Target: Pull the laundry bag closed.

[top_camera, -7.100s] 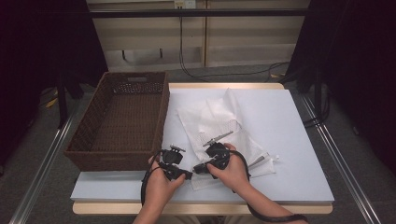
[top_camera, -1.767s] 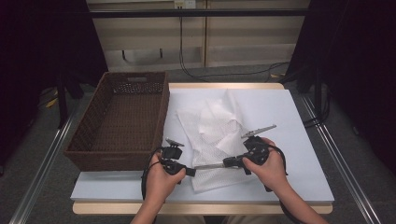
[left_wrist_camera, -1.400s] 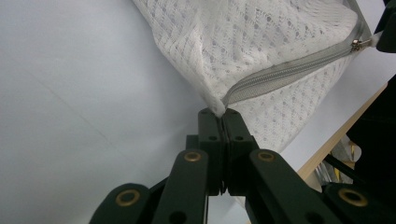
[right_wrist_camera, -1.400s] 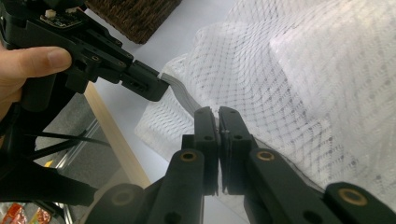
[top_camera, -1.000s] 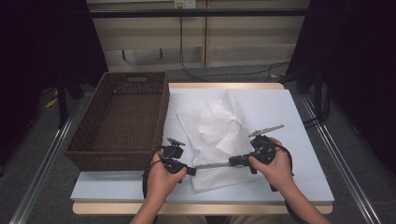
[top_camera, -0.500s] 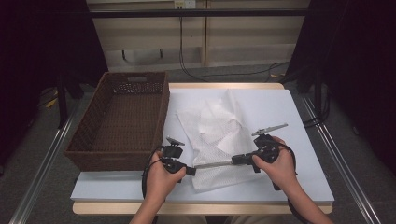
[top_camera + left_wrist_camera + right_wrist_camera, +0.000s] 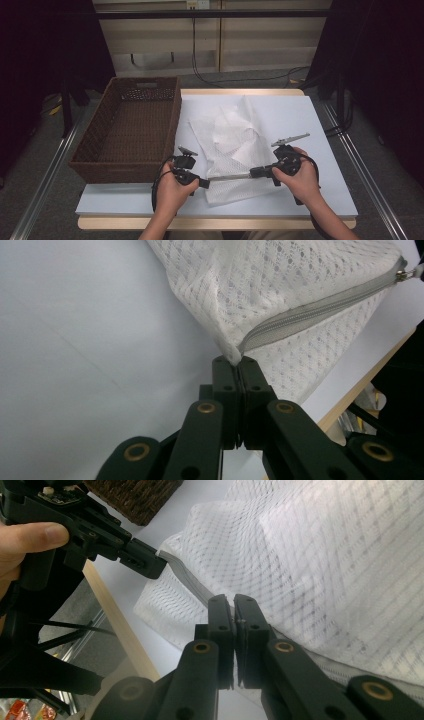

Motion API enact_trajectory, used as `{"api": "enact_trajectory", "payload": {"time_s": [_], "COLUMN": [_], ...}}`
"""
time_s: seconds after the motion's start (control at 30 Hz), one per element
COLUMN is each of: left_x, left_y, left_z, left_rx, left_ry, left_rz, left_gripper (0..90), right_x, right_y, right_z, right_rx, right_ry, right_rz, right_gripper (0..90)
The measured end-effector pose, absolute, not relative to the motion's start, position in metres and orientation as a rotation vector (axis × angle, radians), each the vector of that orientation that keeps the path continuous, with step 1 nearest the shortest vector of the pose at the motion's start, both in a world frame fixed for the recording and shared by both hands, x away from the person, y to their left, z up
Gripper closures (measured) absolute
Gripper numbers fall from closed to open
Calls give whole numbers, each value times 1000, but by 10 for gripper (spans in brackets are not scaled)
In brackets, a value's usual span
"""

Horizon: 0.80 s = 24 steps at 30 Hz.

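Mesh laundry bag (image 7: 230, 145) lies on the white surface (image 7: 320, 120), at three o'clock from the basket (image 7: 130, 125). My left jaws (image 7: 239, 360) clamp its corner to anchor it; my right jaws (image 7: 233, 605), together on the zipper (image 7: 230, 176), keep it taut for sliding.

One white mesh laundry bag (image 7: 227, 150) with one grey zipper (image 7: 320, 307). One brown wicker basket (image 7: 131, 125). One white table (image 7: 310, 112). Two handheld grippers: left gripper (image 7: 204, 182), right gripper (image 7: 254, 173).
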State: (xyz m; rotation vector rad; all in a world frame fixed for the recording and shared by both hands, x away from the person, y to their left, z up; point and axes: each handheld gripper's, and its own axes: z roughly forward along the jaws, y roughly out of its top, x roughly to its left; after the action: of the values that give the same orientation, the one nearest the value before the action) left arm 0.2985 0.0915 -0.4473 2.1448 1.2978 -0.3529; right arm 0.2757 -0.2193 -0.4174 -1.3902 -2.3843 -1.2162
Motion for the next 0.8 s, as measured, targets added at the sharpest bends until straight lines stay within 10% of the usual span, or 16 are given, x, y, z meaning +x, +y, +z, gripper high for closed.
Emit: {"api": "enact_trajectory", "payload": {"time_s": [0.8], "left_x": [297], "left_y": [99], "left_z": [-451], "left_rx": [2147], "left_ry": [1320], "left_rz": [-357], "left_gripper": [886], "right_x": [281], "right_y": [-231], "right_z": [-418], "right_rx": [-1397], "right_ry": [-2377], "right_rz": [-1228], "right_gripper": [877]}}
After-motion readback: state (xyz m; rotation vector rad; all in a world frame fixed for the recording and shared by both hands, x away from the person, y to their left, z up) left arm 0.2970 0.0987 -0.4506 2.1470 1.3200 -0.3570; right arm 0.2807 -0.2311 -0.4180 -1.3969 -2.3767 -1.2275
